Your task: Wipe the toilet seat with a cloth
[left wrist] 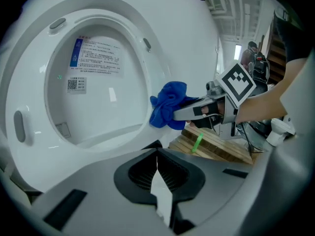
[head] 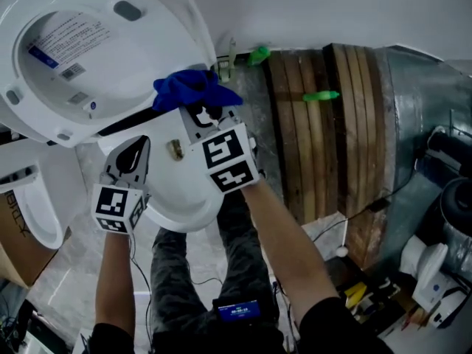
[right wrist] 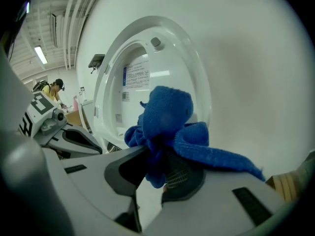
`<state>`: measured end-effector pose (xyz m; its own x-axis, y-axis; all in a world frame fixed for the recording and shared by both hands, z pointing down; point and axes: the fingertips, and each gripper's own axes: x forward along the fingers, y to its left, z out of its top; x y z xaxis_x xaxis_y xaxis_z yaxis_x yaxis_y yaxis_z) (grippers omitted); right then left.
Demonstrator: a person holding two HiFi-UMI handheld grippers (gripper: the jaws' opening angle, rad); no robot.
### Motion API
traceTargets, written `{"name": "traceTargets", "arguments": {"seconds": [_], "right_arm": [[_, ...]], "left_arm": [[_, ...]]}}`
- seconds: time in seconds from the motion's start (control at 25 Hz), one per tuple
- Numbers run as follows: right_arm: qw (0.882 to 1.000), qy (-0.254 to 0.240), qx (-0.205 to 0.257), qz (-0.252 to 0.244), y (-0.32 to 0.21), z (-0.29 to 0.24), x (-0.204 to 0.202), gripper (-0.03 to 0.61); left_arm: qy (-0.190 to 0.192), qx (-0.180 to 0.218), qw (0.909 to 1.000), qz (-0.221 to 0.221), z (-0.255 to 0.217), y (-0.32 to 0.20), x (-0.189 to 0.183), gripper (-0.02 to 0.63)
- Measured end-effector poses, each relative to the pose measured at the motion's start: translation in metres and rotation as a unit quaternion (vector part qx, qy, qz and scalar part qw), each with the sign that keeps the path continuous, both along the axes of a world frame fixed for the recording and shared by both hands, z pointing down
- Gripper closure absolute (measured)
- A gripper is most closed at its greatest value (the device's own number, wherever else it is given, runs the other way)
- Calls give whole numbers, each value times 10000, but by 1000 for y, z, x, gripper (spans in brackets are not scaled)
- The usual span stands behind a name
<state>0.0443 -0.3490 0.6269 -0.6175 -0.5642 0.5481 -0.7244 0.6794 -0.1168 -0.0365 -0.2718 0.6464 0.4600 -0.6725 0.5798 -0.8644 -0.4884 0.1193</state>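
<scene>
Right gripper [right wrist: 156,173] clamping a bunched blue cloth [right wrist: 167,122] at the raised toilet seat [left wrist: 165,58].

Its jaws are squeezing the cloth's middle, with loose folds spilling over the right jaw, and the bundle is pressing against the outer right edge of the upturned seat ring, above the white bowl [head: 184,209]. The left gripper [left wrist: 158,177] is hovering lower, by the bowl's left rim, well apart from the cloth, its jaws pressed fully together and holding nothing.

Grey left tool [left wrist: 157,156] and right tool [right wrist: 152,173] bear black-and-white marker cubes [head: 228,157]; the person wears black sleeves [head: 335,329] and camouflage trousers [head: 177,271].
</scene>
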Motion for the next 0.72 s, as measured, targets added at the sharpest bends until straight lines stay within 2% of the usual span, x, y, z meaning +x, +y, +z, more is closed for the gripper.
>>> {"name": "traceTargets", "arguments": {"seconds": [0.4, 0.72], "right_arm": [[9987, -260, 420, 110, -22, -68, 0, 506], [9961, -306, 826, 40, -45, -117, -18, 507]], "left_arm": [[20, 231, 9997, 6, -43, -10, 3, 601], [35, 453, 9989, -69, -71, -21, -9, 601]]}}
